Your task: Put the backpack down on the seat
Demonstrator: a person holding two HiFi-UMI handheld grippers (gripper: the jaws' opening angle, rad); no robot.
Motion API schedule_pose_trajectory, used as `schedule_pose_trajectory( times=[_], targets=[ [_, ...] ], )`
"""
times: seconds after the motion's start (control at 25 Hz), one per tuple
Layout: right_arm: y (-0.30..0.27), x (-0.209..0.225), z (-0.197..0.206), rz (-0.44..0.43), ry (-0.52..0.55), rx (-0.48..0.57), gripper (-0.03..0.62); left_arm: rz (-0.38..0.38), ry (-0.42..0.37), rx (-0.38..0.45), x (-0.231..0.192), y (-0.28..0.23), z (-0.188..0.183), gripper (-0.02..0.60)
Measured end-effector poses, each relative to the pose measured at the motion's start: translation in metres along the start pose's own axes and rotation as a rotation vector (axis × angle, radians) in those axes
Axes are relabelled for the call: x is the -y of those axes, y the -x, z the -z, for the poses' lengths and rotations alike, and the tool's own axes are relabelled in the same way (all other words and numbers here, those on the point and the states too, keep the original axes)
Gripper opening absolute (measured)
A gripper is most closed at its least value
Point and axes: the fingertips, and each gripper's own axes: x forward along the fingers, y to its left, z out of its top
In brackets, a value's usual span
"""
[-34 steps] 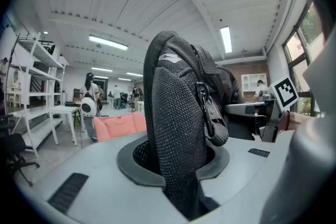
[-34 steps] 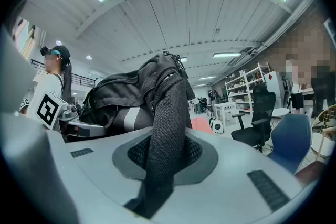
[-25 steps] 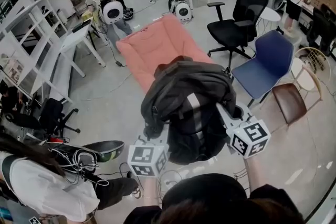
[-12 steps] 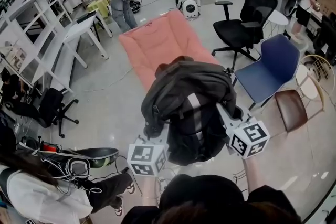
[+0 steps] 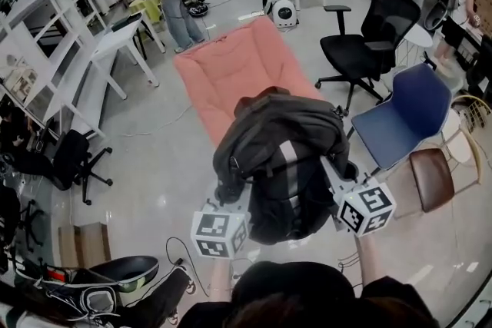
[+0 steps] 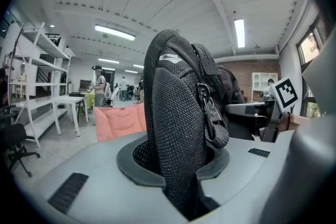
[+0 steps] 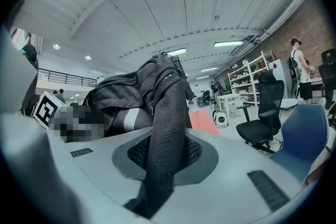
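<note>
Currently my left tool (image 6: 181,176) and right tool (image 7: 155,176) each pinch a mesh strap (image 6: 178,113). Backpack (image 5: 286,165) hangs between them, pink seat (image 5: 231,69) at 12 o'clock. Risk, I judge: a strap slips, bag drops short onto floor (image 5: 154,165).

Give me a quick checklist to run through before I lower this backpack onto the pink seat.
1. Left tool grip: ok, shut on a mesh strap.
2. Right tool grip: ok, shut on the second strap.
3. Pink seat surface bare: ok where visible; its near end is hidden behind the backpack.
4. Backpack lined up over the seat: cannot tell; it only overlaps the near end in the head view.
5. Blue chair apart from the seat's right side: ok.
</note>
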Motion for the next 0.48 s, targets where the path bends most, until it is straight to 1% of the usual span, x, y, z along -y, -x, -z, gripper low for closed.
schedule_pose_trajectory(
  times=[0.32, 0.48],
  targets=[
    [-0.08, 0.03, -0.015, 0.024, -0.014, 0.002, 0.067, 0.022, -0.002, -0.008, -0.053, -0.069, -0.022, 0.109],
    [-0.113, 0.046, -0.019, 0.033, -0.018, -0.005, 0.067, 0.032, 0.0, -0.017, -0.072, -0.101, -0.03, 0.109]
  ],
)
